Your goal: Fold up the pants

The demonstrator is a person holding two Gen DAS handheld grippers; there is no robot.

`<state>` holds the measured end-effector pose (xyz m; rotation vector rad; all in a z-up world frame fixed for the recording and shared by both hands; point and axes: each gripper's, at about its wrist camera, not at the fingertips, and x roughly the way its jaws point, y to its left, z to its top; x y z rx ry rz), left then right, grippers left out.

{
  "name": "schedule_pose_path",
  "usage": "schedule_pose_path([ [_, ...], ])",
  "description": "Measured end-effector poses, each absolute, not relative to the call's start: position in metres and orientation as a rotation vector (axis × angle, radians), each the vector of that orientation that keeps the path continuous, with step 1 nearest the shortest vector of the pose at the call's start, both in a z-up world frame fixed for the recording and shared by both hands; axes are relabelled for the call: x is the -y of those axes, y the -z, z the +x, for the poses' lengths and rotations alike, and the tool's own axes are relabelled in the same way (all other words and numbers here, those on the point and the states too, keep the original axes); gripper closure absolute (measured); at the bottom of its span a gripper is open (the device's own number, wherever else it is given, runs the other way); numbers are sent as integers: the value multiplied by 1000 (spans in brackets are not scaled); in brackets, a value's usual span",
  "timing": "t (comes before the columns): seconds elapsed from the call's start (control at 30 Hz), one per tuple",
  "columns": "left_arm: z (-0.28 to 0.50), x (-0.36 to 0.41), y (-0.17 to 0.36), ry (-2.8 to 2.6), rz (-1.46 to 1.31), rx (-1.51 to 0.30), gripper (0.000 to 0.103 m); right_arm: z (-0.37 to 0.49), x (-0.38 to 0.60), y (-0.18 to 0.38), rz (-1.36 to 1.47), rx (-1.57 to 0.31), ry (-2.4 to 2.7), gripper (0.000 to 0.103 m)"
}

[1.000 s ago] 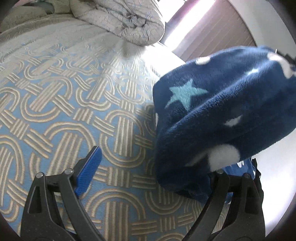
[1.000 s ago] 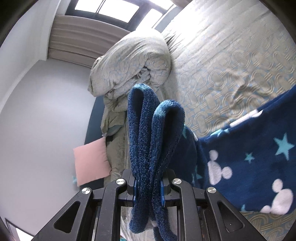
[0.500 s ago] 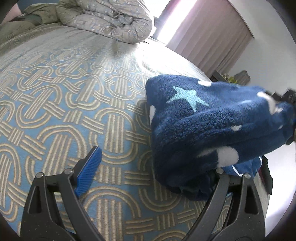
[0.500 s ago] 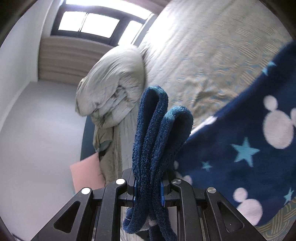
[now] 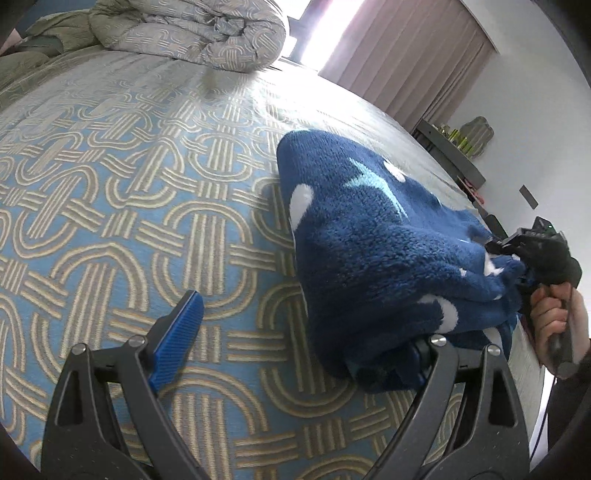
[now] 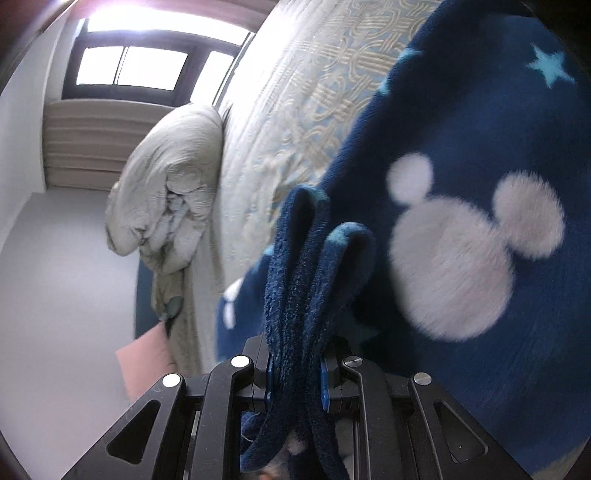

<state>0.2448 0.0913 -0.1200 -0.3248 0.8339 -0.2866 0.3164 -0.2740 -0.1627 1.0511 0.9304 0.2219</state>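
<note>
The pants (image 5: 373, 254) are dark blue fleece with white mouse heads and light blue stars. They lie bunched on the patterned bedspread (image 5: 110, 206) in the left wrist view. My left gripper (image 5: 295, 347) is open, low over the bed; the pants' near edge drapes over its right finger, and its blue left pad (image 5: 177, 336) is bare. My right gripper (image 6: 295, 369) is shut on folded edges of the pants (image 6: 461, 240), which fill the right of its view. The right gripper (image 5: 532, 251) also shows at the pants' far right end in the left wrist view.
A rolled grey duvet (image 5: 199, 33) lies at the head of the bed, also in the right wrist view (image 6: 166, 199). A pink pillow (image 6: 144, 362) sits beside the bed. Curtains (image 5: 402, 62) and a dark shelf (image 5: 450, 155) stand past the far edge.
The pants have come down from hanging in the air onto the bed. The right gripper has swung lower and closer to the fabric, still clamped. The left gripper stays open.
</note>
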Motion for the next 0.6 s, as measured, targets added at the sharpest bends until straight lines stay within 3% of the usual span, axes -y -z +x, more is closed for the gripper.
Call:
schedule_pose_path([
  [0.23,243,-93,121,293,-328,-839,11,312,278,175,1060,-967,-129,73],
  [0.37,243,-93,121,293,-322,-837,11,300,282,143,1001,-970,-5,44],
  [0.53,238,-91,118,338,-317,-775,11,281,262,85,811,-864,3,44],
  [0.6,238,-92,120,341,-319,-782,11,280,240,70,704,-865,-28,68],
])
